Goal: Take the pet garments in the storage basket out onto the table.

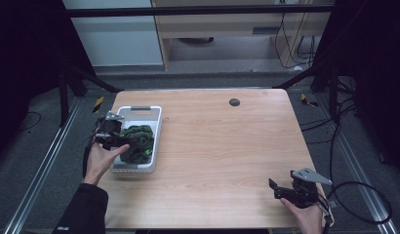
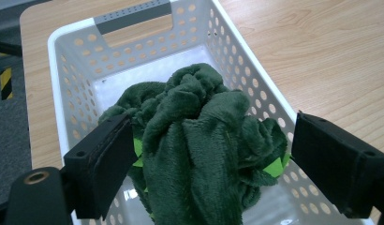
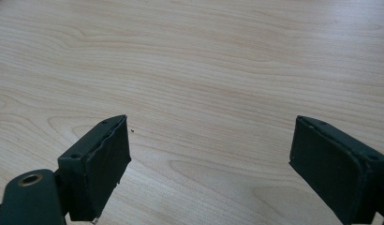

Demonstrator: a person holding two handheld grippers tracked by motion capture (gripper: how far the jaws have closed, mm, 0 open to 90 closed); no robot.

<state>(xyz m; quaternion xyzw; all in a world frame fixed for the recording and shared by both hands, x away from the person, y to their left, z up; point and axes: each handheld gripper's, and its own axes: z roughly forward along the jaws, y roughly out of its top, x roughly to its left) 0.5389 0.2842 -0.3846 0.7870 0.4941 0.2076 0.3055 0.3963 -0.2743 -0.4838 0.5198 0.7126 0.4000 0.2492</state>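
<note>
A crumpled dark green plush cloth (image 1: 138, 141) (image 2: 199, 145) with bright green patches lies in a white perforated basket (image 1: 155, 134) (image 2: 73, 70) at the table's left side. My left gripper (image 1: 121, 140) (image 2: 213, 164) hangs over the basket, open, its jaws spread wide on either side of the cloth's bunched top. Whether the pads touch the cloth I cannot tell. My right gripper (image 1: 280, 190) (image 3: 209, 164) stands open near the table's front right corner, above bare wood, nothing between its jaws.
The wooden table (image 1: 222, 146) stretches between the basket and the right gripper. A small dark round disc (image 1: 234, 102) sits near the far edge. Cables (image 1: 359, 195) trail off the right side, and metal frame legs stand beyond the table.
</note>
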